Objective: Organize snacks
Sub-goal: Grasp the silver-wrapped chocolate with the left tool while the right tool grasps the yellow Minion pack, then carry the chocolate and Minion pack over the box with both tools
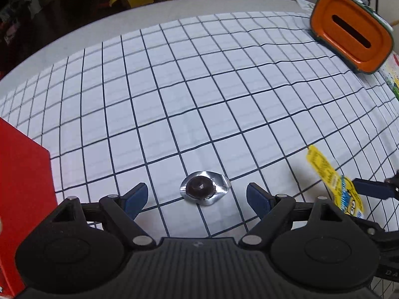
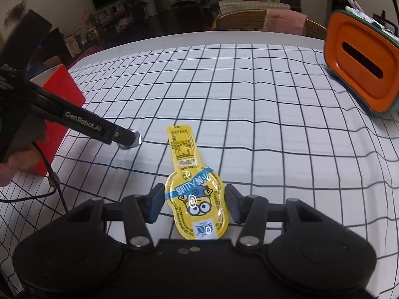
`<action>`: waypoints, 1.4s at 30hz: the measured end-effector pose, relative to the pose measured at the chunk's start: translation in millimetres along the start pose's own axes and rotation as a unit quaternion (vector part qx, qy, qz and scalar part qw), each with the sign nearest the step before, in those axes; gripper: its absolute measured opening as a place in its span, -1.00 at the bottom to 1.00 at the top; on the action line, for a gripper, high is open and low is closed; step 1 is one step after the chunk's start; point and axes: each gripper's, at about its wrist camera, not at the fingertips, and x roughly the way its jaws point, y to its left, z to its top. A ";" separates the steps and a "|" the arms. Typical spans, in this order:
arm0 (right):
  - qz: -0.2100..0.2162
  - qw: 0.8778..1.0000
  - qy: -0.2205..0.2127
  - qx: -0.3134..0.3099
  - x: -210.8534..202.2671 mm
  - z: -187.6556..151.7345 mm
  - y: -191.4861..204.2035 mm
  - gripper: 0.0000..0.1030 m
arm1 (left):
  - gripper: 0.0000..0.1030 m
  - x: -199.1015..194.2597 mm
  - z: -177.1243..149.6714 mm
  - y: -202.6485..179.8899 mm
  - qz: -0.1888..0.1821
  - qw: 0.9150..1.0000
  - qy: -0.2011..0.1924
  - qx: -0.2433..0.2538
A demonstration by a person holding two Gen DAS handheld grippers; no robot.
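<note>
We see the yellow pouch [image 2: 195, 196] gripped in our right gripper [image 2: 195, 203], its neck pointing away. Our left gripper [image 1: 197, 195], wide open, tilts down over the foil chocolate [image 1: 203, 189] on the checked cloth [image 1: 199, 87].

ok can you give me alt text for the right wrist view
The right gripper holds a yellow cartoon snack pouch between its blue pads above a white tablecloth with a dark grid. At left, a hand holds the left gripper down toward the cloth beside a red box; an orange container stands at far right.
</note>
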 end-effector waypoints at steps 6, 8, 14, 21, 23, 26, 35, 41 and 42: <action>-0.003 1.000 -0.002 0.012 -3.1 -2.8 -7.6 0.00 | 0.63 14.6 2.5 0.9 0.008 1.000 0.012 -0.005; -0.003 1.000 -0.001 0.013 -2.2 -2.0 -9.1 0.00 | 0.62 18.7 3.2 -1.2 0.012 1.000 0.014 -0.006; -0.003 1.000 0.000 0.015 0.2 -0.4 -8.5 0.00 | 0.36 26.7 3.4 -8.5 0.014 1.000 0.016 -0.006; -0.002 1.000 0.001 0.017 0.7 -1.0 -4.6 0.00 | -0.08 27.4 7.3 -9.8 0.013 1.000 0.000 0.009; -0.003 1.000 0.001 0.017 0.7 -1.9 -2.7 0.00 | -0.10 24.1 4.7 -5.7 0.011 1.000 -0.004 0.009; -0.004 1.000 0.001 0.017 -0.3 -2.6 -0.5 0.00 | -0.12 19.0 -0.8 -1.7 0.011 1.000 -0.009 0.007; 0.000 1.000 -0.006 0.019 -9.2 0.8 8.2 0.00 | -0.12 -4.0 -10.6 6.5 0.010 1.000 -0.016 -0.013; 0.003 1.000 -0.015 0.017 -20.3 6.3 21.6 0.00 | -0.12 -34.4 -21.2 11.9 0.001 0.999 -0.031 -0.014; 0.004 1.000 -0.018 0.016 -22.4 7.1 24.8 0.00 | -0.12 -39.3 -23.4 13.1 0.001 0.999 -0.033 -0.015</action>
